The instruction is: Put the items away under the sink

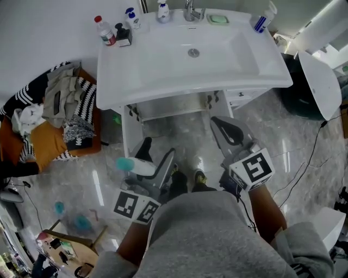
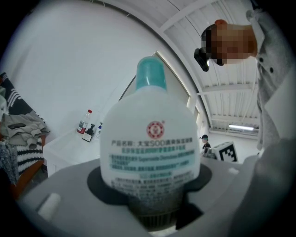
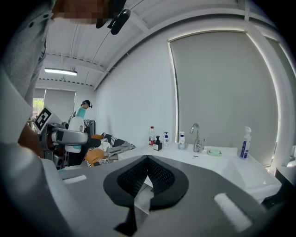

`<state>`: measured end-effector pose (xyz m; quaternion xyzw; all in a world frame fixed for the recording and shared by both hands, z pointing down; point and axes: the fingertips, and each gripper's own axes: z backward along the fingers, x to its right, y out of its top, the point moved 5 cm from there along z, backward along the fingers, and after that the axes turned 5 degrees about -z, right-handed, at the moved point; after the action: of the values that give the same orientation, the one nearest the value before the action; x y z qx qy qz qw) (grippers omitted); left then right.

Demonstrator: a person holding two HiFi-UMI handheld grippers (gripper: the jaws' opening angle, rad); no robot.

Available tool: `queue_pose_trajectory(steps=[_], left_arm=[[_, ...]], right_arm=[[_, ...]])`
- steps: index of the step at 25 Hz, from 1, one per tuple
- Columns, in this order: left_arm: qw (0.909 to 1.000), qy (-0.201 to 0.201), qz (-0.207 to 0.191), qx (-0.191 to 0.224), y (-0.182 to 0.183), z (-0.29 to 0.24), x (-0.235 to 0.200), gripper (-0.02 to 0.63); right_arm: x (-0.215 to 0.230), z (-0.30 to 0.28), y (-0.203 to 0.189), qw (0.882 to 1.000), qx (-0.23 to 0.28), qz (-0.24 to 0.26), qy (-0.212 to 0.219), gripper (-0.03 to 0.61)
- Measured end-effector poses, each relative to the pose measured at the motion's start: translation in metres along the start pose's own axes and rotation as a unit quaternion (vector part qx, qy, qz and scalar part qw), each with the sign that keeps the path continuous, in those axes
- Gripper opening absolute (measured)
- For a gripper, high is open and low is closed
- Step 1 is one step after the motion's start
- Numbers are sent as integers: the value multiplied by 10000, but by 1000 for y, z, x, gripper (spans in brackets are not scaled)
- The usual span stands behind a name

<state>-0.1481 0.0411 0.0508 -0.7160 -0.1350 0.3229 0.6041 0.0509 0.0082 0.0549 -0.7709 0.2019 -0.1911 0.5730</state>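
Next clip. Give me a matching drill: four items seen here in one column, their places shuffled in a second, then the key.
1. White plastic bottle with teal cap
2. Clear bottle with red cap
3. Blue-and-white spray bottle
4. Green soap dish

A. Back right corner of the white sink counter
B. Just right of the chrome faucet
C. Held in the left gripper
D. Back left corner of that counter

Pairs: 1-C, 2-D, 3-A, 4-B.

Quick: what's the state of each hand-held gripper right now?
Left hand-held gripper: closed on a white bottle with a teal cap.
Right hand-held gripper: jaws together, holding nothing.
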Motion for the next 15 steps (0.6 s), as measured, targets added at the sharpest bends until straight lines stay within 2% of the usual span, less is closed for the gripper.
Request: queue_pose_trajectory(steps=[9, 15], left_arm=[[10000, -56, 49, -39, -2, -1, -32, 296], [10000, 24, 5, -73, -6, -4, -38, 296]], right_arm=[[-15, -29, 1, 10000, -19, -13, -41, -3], [-17, -38, -5, 10000, -59, 13, 35, -3]])
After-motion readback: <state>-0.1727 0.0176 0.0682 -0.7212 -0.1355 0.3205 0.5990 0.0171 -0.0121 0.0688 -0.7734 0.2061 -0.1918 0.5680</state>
